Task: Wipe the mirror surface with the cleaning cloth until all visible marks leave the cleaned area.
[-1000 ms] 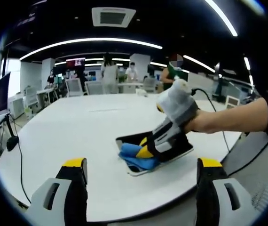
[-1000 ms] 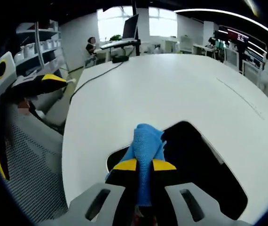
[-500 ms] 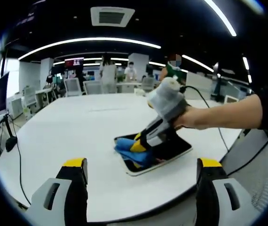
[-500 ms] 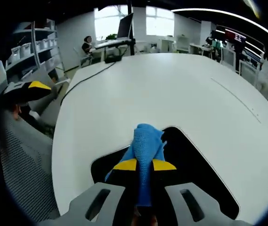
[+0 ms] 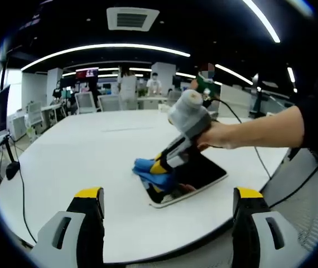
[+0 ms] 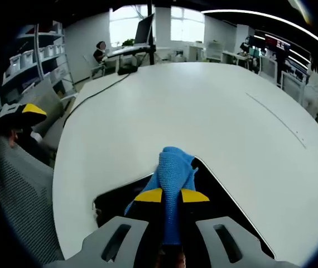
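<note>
A large white table (image 5: 81, 162) is stretching across an open office, and a dark rectangular mirror (image 5: 198, 176) with a pale frame is lying flat on it near the closer edge. In the left gripper view, a person's hand (image 5: 217, 135) is reaching in from the right, holding the right gripper (image 5: 160, 167), whose yellow-tipped jaws are pinching a blue cloth (image 5: 148, 170) and pressing it down at the mirror's left end, where the cloth is bunching over the frame. The left gripper (image 5: 167, 195) is hanging above the near edge of the table, well apart from the mirror, with its two yellow-tipped jaws spread wide and gripping nothing. In the right gripper view, the blue cloth (image 6: 173, 170) is sticking out forward from between that gripper's (image 6: 171, 196) closed yellow jaws and is lying on the far corner of the mirror (image 6: 220, 195), whose dark surface is running down toward the lower right. The white table (image 6: 203, 106) is extending beyond it, and a mesh chair (image 6: 19, 206) is standing at the left. Desks, monitors and people are showing far in the background.
</note>
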Motion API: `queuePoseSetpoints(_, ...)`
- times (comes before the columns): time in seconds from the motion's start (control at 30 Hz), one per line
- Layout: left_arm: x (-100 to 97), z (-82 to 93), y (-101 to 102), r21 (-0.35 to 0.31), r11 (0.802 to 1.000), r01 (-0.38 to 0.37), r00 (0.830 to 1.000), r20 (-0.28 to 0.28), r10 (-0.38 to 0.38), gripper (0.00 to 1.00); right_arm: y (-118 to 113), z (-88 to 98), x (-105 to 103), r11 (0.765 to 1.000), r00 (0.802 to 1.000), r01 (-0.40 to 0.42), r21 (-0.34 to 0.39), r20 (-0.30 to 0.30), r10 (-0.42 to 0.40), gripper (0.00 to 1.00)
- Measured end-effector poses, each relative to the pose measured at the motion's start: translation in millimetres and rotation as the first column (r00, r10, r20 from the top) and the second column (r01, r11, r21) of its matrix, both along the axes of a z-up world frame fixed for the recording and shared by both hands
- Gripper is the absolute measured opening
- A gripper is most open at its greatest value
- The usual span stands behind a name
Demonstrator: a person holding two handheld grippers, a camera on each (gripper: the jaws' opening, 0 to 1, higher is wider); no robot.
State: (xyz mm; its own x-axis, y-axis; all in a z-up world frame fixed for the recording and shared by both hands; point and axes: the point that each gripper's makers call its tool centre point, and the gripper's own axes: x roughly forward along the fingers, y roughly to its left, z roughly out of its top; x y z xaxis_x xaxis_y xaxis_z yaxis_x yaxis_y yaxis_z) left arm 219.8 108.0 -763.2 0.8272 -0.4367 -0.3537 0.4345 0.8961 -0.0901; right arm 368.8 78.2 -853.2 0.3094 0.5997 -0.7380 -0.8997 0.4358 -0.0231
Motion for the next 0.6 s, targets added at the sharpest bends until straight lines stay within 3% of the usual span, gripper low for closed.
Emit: queuePoseSetpoints(0.6, -1.3, -2.5, 1, 0.004, 1.000, -0.002, 1.000, -0.017, 0.002, 0.96, 2, 0.0, 25, 1.000, 1.000, 0.007, -0.009, -0.013, -0.007, 0.05)
